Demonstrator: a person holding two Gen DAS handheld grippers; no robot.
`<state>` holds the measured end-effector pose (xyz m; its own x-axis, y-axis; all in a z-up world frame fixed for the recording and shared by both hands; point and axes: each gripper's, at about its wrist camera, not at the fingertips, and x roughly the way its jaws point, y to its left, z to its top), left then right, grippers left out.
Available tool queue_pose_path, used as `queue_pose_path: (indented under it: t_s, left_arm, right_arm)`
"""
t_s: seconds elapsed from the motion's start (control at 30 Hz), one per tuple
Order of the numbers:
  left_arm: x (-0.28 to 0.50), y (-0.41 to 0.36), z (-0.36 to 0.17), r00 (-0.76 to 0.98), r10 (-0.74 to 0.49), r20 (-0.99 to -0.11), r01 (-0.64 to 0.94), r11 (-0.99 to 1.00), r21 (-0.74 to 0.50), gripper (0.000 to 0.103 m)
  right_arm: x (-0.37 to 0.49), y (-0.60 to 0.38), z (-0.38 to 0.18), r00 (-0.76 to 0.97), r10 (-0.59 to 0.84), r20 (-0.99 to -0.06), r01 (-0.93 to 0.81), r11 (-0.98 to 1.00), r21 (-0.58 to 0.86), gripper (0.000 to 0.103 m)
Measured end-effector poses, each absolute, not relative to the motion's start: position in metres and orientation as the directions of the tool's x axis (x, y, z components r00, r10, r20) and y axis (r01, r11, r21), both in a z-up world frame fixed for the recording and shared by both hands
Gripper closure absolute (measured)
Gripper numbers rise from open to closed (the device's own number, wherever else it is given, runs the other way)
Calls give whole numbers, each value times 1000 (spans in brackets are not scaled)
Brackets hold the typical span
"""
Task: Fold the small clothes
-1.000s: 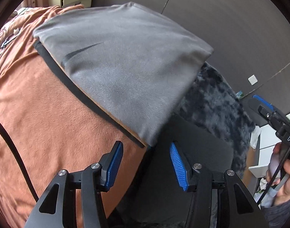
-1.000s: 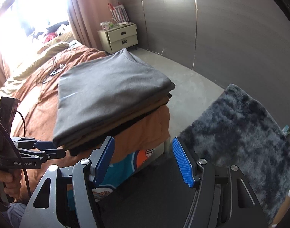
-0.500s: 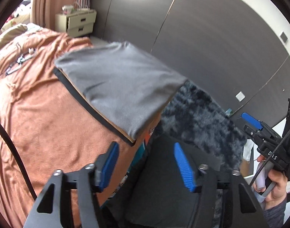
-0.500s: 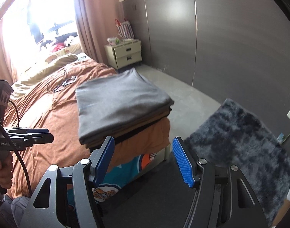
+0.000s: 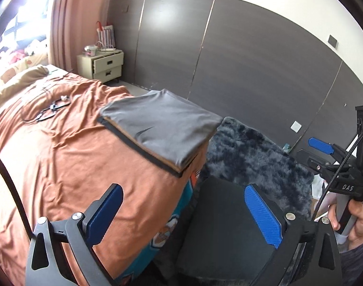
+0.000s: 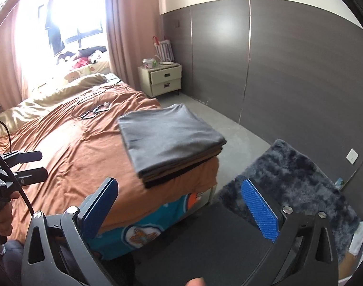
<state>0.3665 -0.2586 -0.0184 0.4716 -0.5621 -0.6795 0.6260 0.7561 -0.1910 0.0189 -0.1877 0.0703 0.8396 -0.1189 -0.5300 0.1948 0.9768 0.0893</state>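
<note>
Bedding first: we find an orange bedspread (image 5: pixel 69 157) covering the bed, and at its near corner, by the dark wall panels, a stack of folded clothes (image 6: pixel 168 140) with a grey garment (image 5: pixel 162 124) on top and tan and black layers beneath it. The stack lies squared, its edges just inside the mattress corner. A dark shaggy rug (image 6: pixel 298 178) lies on the floor beside the bed; a cream nightstand (image 6: pixel 161 78) stands well beyond.

We judge the fold in hand to be finished: the stack is set down and neither tool touches it. The next move, in our view, calls for finding another loose garment, and none is plain to us on the bedspread; only a tangle of cables (image 5: pixel 50 108) lies there.

The left gripper (image 5: pixel 181 211) is opening, jaws spread wide, nothing between them. The right gripper (image 6: pixel 181 208) is likewise opening wide and empty.

Against the frames a second ago, both cameras now sit higher and further back: the stack, then filling much of each view just ahead of the fingertips, now lies well apart, and both pairs of jaws stand markedly wider.
</note>
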Motion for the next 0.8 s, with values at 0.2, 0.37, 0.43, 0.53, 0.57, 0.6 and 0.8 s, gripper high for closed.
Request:
queue_pose_path:
  t_s: [0.2, 0.37, 0.43, 0.53, 0.57, 0.6, 0.8]
  left_arm:
    - [332, -212, 3, 537, -553, -637, 591, 786, -184, 0]
    - [305, -174, 16, 584, -535, -611, 544, 816, -194, 0]
    - [294, -161, 19, 608, -516, -603, 520, 833, -190, 0]
    - [274, -145, 25, 644, -491, -587, 497, 852, -167, 0]
    - [269, -140, 26, 649, -489, -582, 493, 854, -168, 0]
    - [263, -134, 27, 654, -488, -578, 488, 856, -171, 0]
    - [231, -107, 28, 681, -452, -576, 452, 878, -156, 0]
  right_arm:
    - [-8, -164, 83, 843, -76, -532, 143, 986, 85, 0]
    - [-39, -153, 96, 862, -64, -502, 115, 991, 71, 0]
    - [-51, -150, 98, 867, -63, -494, 112, 991, 70, 0]
    - [-66, -145, 96, 876, -50, -480, 101, 992, 80, 0]
    - [-69, -145, 94, 879, -46, -475, 97, 992, 84, 0]
    - [-74, -145, 94, 881, -43, -472, 95, 992, 86, 0]
    - [-97, -136, 91, 891, -19, -454, 73, 992, 101, 0]
